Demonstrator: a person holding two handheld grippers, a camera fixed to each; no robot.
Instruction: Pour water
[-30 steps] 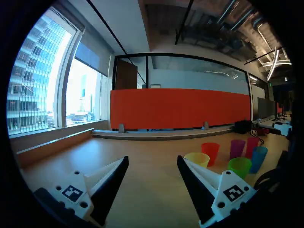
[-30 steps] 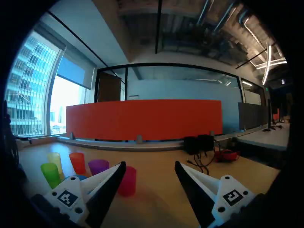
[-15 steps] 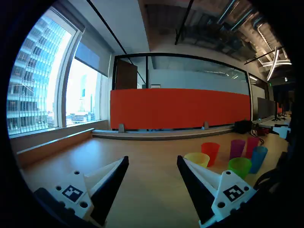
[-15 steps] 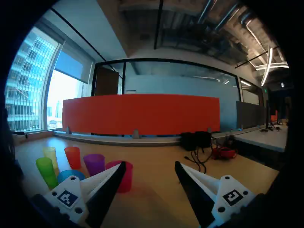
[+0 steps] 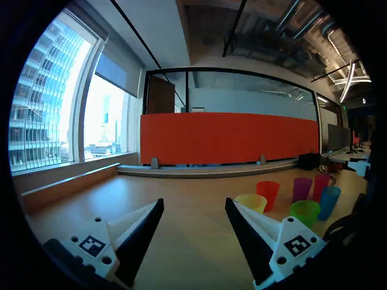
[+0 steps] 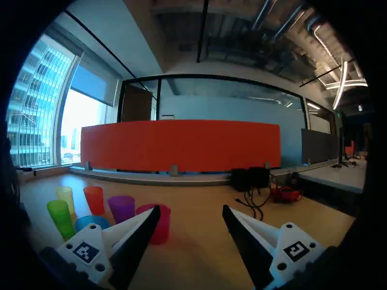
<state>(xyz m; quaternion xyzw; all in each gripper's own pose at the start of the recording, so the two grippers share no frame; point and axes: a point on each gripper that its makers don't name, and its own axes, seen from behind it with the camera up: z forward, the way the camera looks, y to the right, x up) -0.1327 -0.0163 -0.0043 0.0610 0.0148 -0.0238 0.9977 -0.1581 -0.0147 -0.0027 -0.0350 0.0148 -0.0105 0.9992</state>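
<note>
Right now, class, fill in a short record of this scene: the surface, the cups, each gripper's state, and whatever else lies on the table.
surface: wooden table
cups: six, upright, grouped together: yellow cup, orange cup, purple cup, pink cup, blue cup, green cup
water: cannot tell
left gripper: jaws open, holding nothing
right gripper: jaws open, holding nothing
also on table: cables
backdrop: orange partition
</note>
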